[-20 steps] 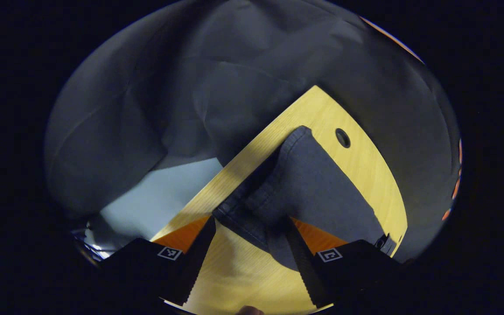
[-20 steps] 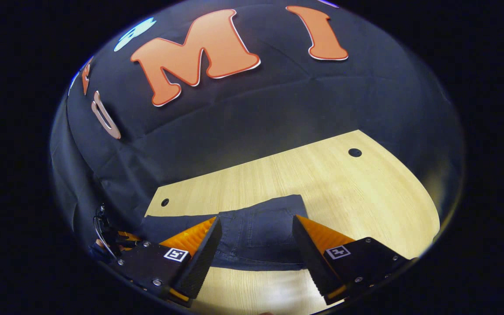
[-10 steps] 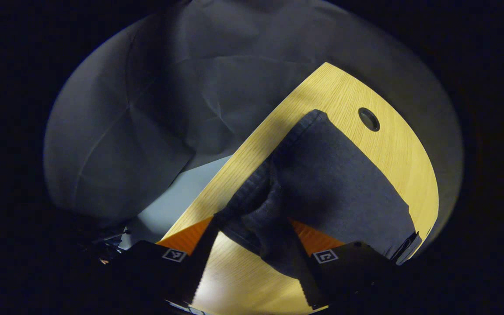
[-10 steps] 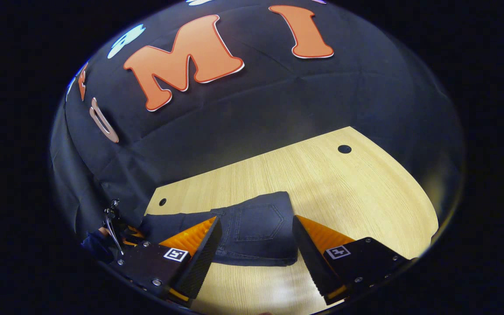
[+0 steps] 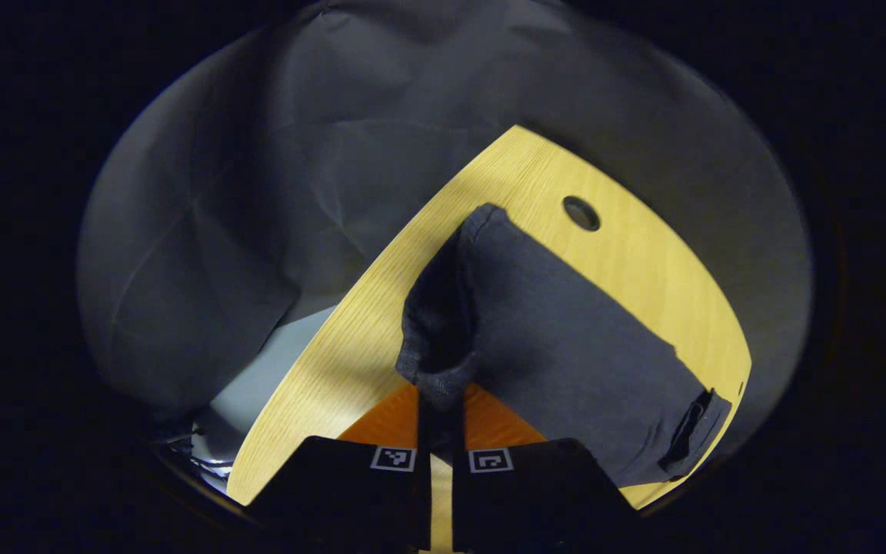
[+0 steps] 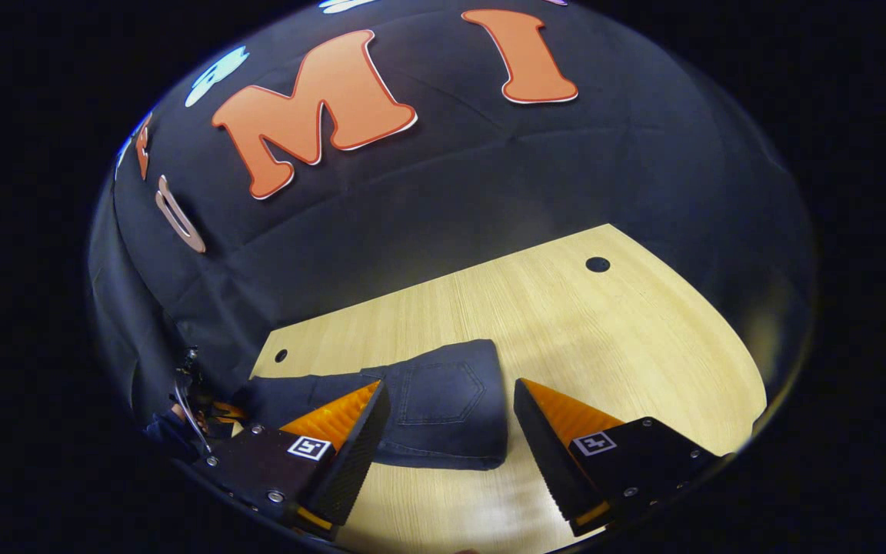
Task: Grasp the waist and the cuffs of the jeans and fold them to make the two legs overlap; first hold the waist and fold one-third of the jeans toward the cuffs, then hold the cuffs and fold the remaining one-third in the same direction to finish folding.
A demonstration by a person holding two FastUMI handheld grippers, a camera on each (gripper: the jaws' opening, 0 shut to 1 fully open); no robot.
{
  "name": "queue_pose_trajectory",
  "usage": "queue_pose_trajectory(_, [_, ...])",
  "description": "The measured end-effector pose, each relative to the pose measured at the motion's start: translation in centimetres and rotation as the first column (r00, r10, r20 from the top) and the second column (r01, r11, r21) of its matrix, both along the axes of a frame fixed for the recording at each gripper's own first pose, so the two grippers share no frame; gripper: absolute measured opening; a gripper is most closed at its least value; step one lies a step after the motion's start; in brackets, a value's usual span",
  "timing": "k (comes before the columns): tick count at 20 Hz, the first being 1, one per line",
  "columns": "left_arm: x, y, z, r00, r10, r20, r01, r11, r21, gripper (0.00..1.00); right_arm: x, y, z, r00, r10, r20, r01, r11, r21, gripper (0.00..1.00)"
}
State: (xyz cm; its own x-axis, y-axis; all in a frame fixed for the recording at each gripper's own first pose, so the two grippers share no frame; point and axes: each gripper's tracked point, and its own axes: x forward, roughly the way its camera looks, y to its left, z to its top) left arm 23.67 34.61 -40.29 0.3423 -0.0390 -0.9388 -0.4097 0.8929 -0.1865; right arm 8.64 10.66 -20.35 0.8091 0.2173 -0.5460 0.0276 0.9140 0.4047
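Left gripper: jaws clamped on the cuffs of the jeans.
Right gripper: jaws apart above the waist.
Advice: lift cuffs just clear of the bench, carrying them level.

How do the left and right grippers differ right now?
The left gripper is shut on the jeans, pinching a cuff edge; the right gripper is open and holds nothing. The left lifts fabric off the table; the right hovers near the waist end. Both point at the jeans.
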Motion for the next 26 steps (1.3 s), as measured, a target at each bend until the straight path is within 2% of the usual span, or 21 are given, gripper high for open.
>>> queue_pose_trajectory(3, [0.4, -1.6, 3.9, 0.993, 0.002, 0.118, 0.005, 0.998, -0.061, 0.11, 0.4, -0.5, -0.1, 1.0, -0.007, 0.005, 0.007, 1.0, 0.005, 0.99])
queue_pose_trajectory(8, [0.0, -3.0, 9.8, 0.962, -0.061, 0.265, 0.082, 0.994, -0.068, 0.11, 1.0, -1.2, 0.4, 1.0, -0.003, 0.029, 0.002, 1.0, 0.012, 0.98])
queue_pose_trajectory(13, [0.0, -3.7, 16.5, 0.917, -0.155, 0.367, 0.178, 0.984, -0.028, 0.1, 1.4, -1.8, 0.8, 0.999, 0.015, 0.049, -0.016, 1.0, 0.021, 0.98])
queue_pose_trajectory(18, [-0.5, -9.0, 19.4, 0.873, -0.231, 0.43, 0.257, 0.966, -0.002, 0.11, 1.4, -2.5, 0.7, 0.998, 0.028, 0.054, -0.03, 0.999, 0.044, 0.98])
queue_pose_trajectory(26, [-0.6, -20.0, 24.3, 0.809, -0.327, 0.489, 0.382, 0.924, -0.014, 0.11, 0.8, -4.8, 0.8, 0.996, 0.026, 0.084, -0.031, 0.998, 0.05, 0.98])
